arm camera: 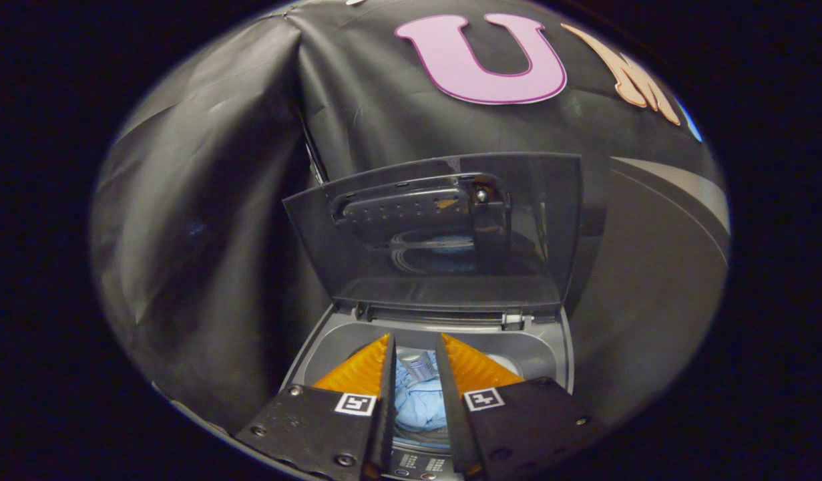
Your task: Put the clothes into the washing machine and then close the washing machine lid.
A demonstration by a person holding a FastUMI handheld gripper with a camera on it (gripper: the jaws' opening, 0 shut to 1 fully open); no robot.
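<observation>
Tool [415, 344] nearest camera, two fingers parted by narrow gap, holding nothing, poised above open drum of grey top-loading washing machine [317, 354]. One light blue crumpled cloth [417, 404] lies inside drum, seen between fingers. One smoky translucent plastic lid [444, 234] stands upright beyond. Risk, judged: lid may slam if pushed hard; fingers could snag cloth.

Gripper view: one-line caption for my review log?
Open gripper above the washer, blue clothes in the drum between its fingers, lid up.
</observation>
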